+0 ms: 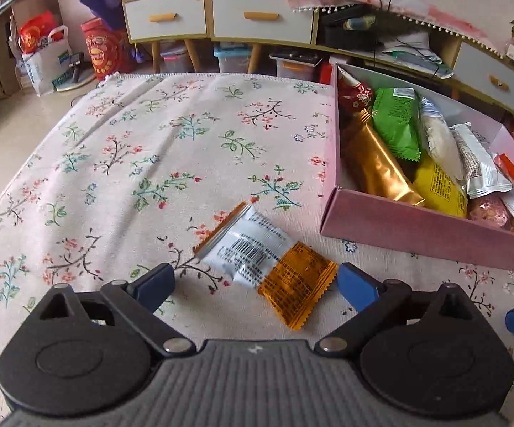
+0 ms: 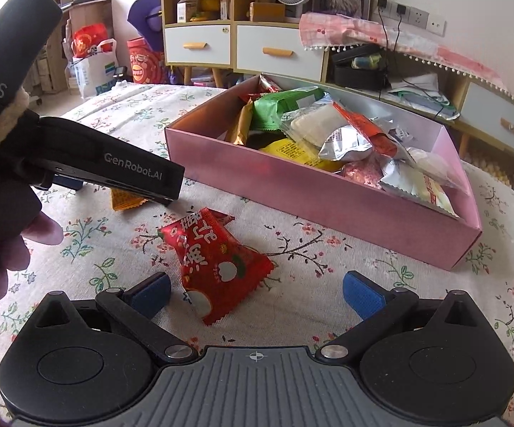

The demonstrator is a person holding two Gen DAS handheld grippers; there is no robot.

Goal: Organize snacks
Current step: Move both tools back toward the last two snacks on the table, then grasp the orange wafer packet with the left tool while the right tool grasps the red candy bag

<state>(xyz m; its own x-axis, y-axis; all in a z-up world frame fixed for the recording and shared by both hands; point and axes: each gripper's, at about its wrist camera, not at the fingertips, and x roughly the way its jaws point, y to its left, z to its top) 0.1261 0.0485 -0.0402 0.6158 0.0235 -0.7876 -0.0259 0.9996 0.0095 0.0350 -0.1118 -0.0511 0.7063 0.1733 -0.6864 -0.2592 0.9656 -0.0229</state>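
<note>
1. Left gripper: jaws spread wide, nothing clamped. Blue pads sitting low over the floral tablecloth, not pressing on anything.
2. Lying between those open jaws and just ahead of them: a white-and-orange snack packet, flat on the cloth, barcode side up, orange end nearest the right-hand pad. Not touching either pad as far as can be seen.
3. Ahead and off to the right of the left gripper: a pink cardboard box, already loaded with snacks, including a gold wrapper, a green packet and a yellow packet, plus some silvery bags piled on the right side.
4. Right gripper: also wide open, holding nothing.
5. Between its jaws, closer to the left pad: a red snack packet with white lettering and apple pictures, resting on the tablecloth, slightly puffed up. Can't tell if the corner actually brushes the left pad.
6. Same pink box straight ahead and a bit right of the right gripper, near but apart from the red packet.
7. From the right wrist view, the left gripper's black body up at the left, fingers of a hand wrapped around the handle, with the orange end of the other packet peeking out under it.
8. Behind the table: white drawers with orange handles.
</note>
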